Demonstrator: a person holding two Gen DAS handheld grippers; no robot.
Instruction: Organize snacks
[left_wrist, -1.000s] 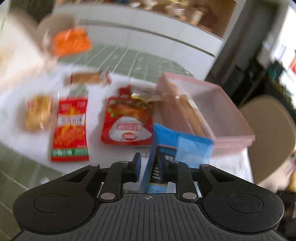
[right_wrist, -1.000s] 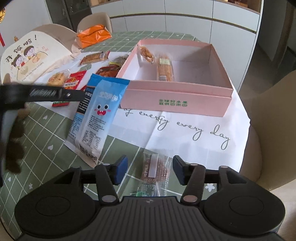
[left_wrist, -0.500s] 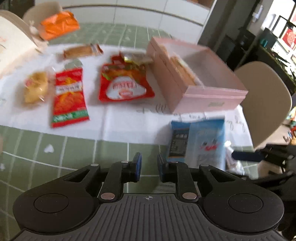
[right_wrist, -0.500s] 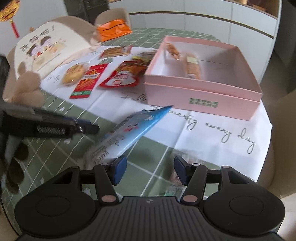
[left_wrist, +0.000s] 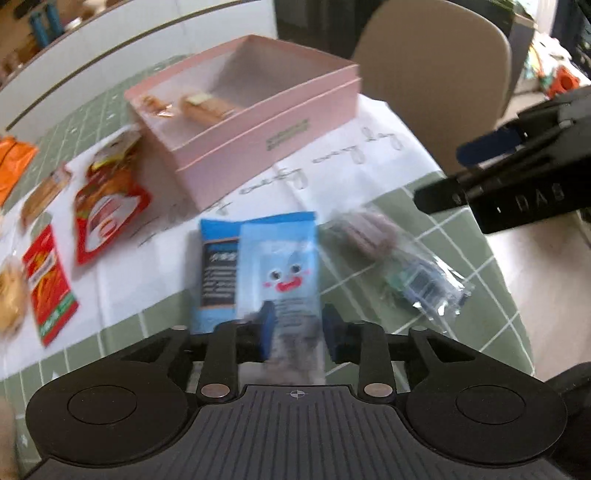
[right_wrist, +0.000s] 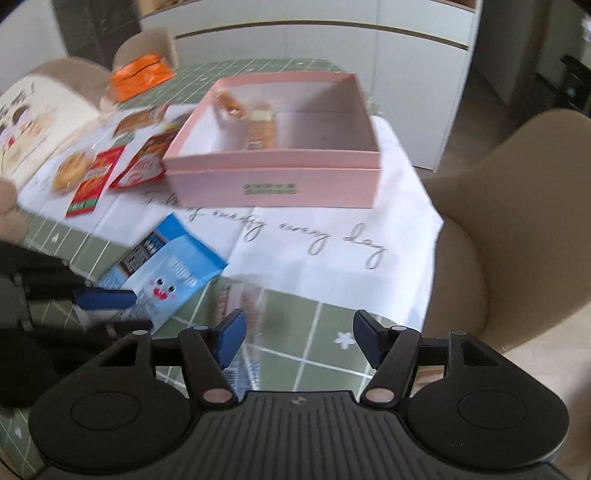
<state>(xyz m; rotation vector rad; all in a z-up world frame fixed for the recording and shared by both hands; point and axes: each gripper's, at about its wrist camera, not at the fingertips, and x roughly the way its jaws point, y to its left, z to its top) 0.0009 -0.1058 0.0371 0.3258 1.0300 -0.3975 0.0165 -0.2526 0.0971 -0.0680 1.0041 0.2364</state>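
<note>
Left gripper (left_wrist: 297, 328): jaws partly apart, near end of the light-blue snack packet with a cartoon face (left_wrist: 279, 266) sits between the blue pads, but frame is blurred there so I can't tell whether the pads actually pinch it. The packet lies flat on the green grid tablecloth (left_wrist: 461, 240), far end reaching the edge of the white paper sheet with cursive writing (left_wrist: 332, 162). In the right wrist view the same packet (right_wrist: 166, 275) is to the left of and ahead of the right gripper (right_wrist: 297, 341), with a left-gripper blue finger (right_wrist: 105, 298) touching or overlapping its near edge. Right gripper: jaws wide apart, nothing between them, hanging over the tablecloth; a clear-wrapped snack under it is too blurred to place. From the left wrist view that clear plastic packet with a brown biscuit inside (left_wrist: 399, 258) lies just right of the blue packet, apart from it, below the right gripper's fingers (left_wrist: 487, 146). Pink rectangular cardboard box (right_wrist: 277, 181), lid off, sits on the white sheet beyond both packets; two wrapped golden-brown pastries (right_wrist: 258, 127) lie in its far-left part. Left of the box: two red foil pouches (left_wrist: 107, 210), a round yellowish bun in clear wrap (left_wrist: 11, 295), an orange bag (right_wrist: 142, 75) further back. Beige chair (right_wrist: 517, 221) at the table's right edge. Path from blue packet to box is across bare sheet.
</note>
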